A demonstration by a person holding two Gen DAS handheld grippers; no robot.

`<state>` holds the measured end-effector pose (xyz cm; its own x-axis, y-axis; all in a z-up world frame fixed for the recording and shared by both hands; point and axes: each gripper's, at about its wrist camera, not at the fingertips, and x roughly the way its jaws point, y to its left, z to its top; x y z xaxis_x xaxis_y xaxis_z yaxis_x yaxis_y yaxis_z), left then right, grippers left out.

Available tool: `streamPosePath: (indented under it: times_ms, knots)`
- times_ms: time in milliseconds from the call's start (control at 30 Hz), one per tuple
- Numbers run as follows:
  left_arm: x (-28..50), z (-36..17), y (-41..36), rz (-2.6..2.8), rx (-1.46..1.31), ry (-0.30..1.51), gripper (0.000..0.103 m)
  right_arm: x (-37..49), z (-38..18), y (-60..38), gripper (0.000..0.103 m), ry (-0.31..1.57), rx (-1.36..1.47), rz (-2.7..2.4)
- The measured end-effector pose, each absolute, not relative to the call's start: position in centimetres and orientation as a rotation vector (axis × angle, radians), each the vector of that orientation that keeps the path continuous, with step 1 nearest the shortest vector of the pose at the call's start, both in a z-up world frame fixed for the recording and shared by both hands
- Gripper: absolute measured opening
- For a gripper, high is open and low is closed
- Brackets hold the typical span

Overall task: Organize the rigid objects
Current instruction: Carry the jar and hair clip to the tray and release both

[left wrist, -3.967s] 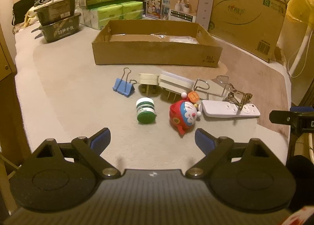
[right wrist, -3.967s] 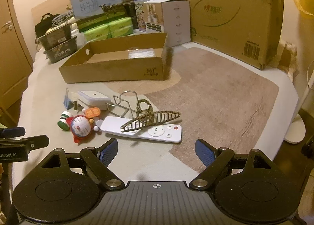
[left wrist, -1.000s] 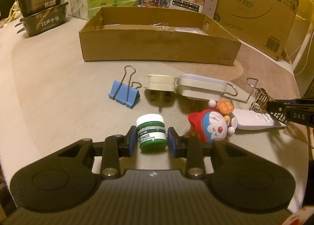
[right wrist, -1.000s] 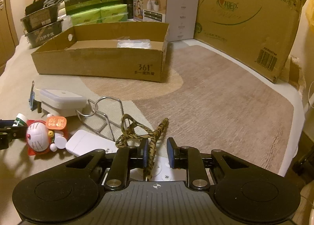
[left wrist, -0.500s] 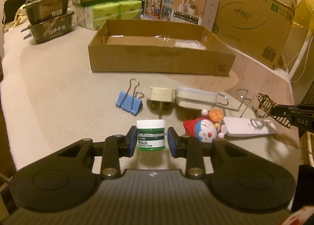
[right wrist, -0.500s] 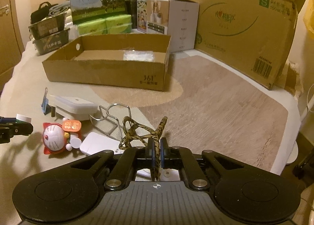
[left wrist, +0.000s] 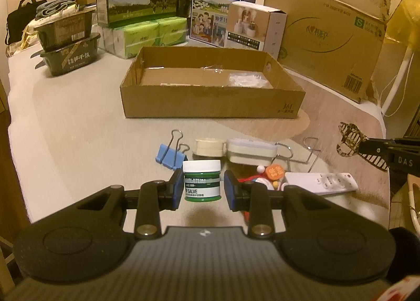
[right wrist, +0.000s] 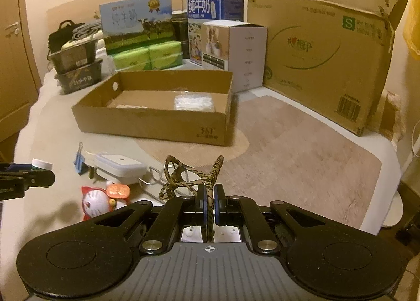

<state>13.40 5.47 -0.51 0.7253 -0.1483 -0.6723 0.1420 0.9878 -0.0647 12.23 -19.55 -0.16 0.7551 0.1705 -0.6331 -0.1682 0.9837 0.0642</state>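
In left claw (left wrist: 202,188), salve jar (left wrist: 202,180) upright, white cap up.

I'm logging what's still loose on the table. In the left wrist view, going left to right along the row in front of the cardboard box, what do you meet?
Blue binder clip → cream plug adapter → white lidded case → wire rack → white remote.
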Motion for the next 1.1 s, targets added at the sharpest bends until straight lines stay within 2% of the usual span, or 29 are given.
streamPosePath:
  times_ms: [400,800,1100]
  knots:
    - [17.6,1.6,5.6,-0.179,0.002,0.709,0.029,15.1,1.8,-19.0,0.005,0.660,0.008,0.238]
    - [27.6,3.8,5.5,-0.205,0.018,0.669,0.029,25.0,4.1,-17.5,0.005,0.620,-0.001,0.289]
    - [33.7,2.2,5.6,-0.202,0.032,0.695,0.029,31.1,2.5,-16.9,0.005,0.654,0.014,0.287]
